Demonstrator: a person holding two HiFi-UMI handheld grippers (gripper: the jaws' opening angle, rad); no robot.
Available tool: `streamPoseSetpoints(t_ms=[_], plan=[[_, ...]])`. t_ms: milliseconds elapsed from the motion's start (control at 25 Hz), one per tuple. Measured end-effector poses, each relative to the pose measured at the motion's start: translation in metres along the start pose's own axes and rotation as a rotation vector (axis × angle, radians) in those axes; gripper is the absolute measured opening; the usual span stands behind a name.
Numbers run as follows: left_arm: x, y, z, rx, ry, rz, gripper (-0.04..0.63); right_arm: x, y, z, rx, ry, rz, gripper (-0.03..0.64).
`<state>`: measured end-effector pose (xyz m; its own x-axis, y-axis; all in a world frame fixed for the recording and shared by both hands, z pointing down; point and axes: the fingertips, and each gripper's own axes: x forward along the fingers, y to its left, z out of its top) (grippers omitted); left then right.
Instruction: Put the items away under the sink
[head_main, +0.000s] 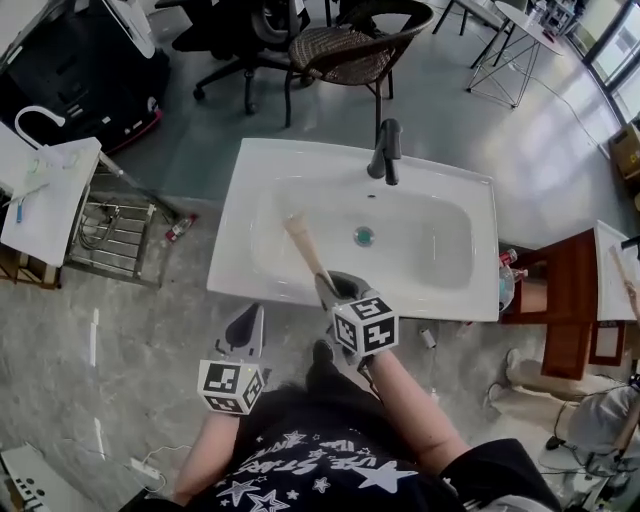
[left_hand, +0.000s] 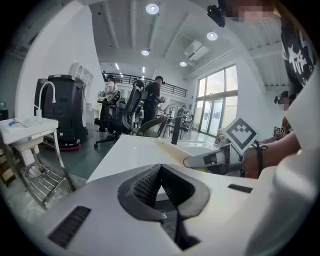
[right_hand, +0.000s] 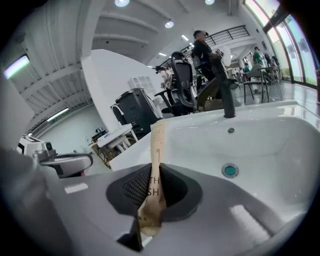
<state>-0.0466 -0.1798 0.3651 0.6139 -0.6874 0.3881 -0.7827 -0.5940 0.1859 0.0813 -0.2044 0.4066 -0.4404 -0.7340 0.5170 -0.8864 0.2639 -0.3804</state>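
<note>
A long thin tan paper packet (head_main: 305, 248) with dark print sticks up and forward over the white sink (head_main: 270, 170), above the basin's near left side. My right gripper (head_main: 326, 287) is shut on the packet's lower end. In the right gripper view the packet (right_hand: 158, 145) is pinched between the ribbed pads of the right gripper (right_hand: 156, 172), its top slanting toward the basin's left edge. My left gripper (head_main: 248, 318) hangs in front of the sink's near left corner, holding nothing. In the left gripper view the jaws of the left gripper (left_hand: 160, 167) meet at their tips.
A black faucet (head_main: 386, 150) stands at the sink's back and a green drain (head_main: 364, 236) sits in the basin. A metal rack (head_main: 115, 230) and a small white washstand (head_main: 45, 190) are at the left. A wooden cabinet (head_main: 565, 310) is at the right, a wicker chair (head_main: 350, 50) behind.
</note>
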Motion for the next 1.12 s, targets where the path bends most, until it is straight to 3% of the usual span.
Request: streamPoseSetpoints(t_ms=[240, 400, 600, 960, 1120], plan=[[-0.05, -0.009, -0.028, -0.05, -0.01, 0.025, 0.009, -0.018, 0.038, -0.02, -0.029, -0.042, 0.057, 0.035], [-0.099, -0.015, -0.057, -0.091, -0.018, 0.04, 0.009, -0.044, 0.065, -0.055, -0.016, -0.039, 0.034, 0.035], [-0.157, -0.032, -0.096, -0.088, -0.026, 0.024, 0.009, -0.092, 0.086, -0.123, 0.023, -0.012, -0.021, 0.035], [-0.18, -0.095, -0.169, -0.091, 0.037, -0.05, 0.009, -0.188, 0.048, -0.264, 0.115, 0.124, -0.198, 0.035], [-0.179, -0.13, -0.185, -0.07, 0.056, -0.055, 0.009, -0.214, 0.029, -0.301, 0.151, 0.155, -0.207, 0.035]])
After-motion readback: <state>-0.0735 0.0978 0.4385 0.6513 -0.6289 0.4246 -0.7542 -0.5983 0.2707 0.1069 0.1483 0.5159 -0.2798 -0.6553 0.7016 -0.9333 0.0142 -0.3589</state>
